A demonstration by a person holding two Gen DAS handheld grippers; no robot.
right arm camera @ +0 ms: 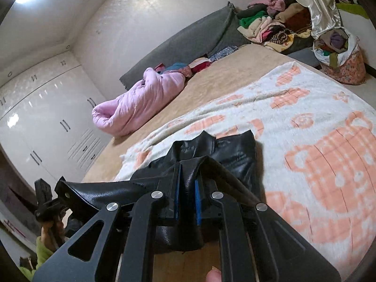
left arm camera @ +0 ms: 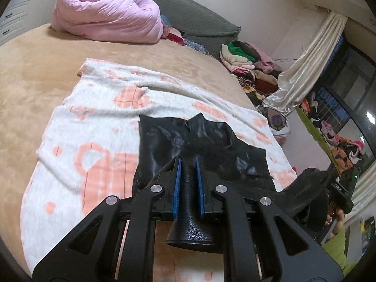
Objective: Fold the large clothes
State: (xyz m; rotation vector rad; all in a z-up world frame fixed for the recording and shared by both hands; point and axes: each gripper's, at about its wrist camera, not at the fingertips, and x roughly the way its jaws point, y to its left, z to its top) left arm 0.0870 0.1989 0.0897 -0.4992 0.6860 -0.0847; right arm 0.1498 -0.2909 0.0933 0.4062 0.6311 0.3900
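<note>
Both the left gripper [left arm camera: 188, 162] and right gripper [right arm camera: 188, 169] have their jaws clamped on a black leather garment [left arm camera: 202, 141], lifting its near edge off the bed [left arm camera: 35, 70]; folding looks mid-way.

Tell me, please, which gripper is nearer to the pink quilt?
Left, as far as I can judge. The left gripper and the right gripper both clamp the black garment; the pink quilt lies far off on the left gripper's side.

Bare tan bed [left arm camera: 35, 75] lies open before pink quilt [left arm camera: 105, 18].
</note>
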